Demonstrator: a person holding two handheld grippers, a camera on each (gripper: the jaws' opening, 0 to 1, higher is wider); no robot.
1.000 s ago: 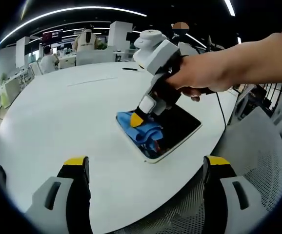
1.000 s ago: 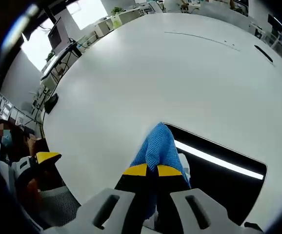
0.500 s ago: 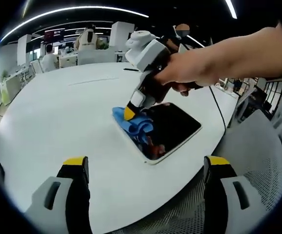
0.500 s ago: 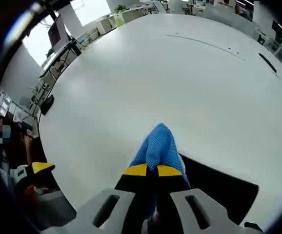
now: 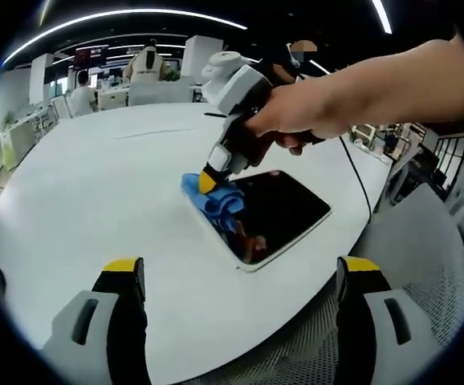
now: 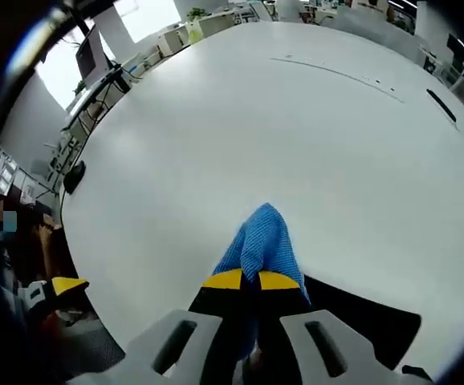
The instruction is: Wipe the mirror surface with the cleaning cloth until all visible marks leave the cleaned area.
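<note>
— Where is everything right now?

— On the big round white table (image 5: 95, 184) lies the dark rectangular mirror with a white frame (image 5: 284, 210), near its right edge. I have the crumpled blue cleaning cloth (image 5: 216, 202) at the mirror's far-left corner, pinched in my right gripper (image 5: 208, 181), whose jaws are clamped tight together on it.

— What changed?

— Over the last second I've dragged the cloth from mid-glass out to that corner, so I judge one stroke finished; whether marks remain I can't tell.

— And your left gripper (image 5: 240, 281)?

— Spread wide, carrying nothing, hovering over the table's near edge.
</note>
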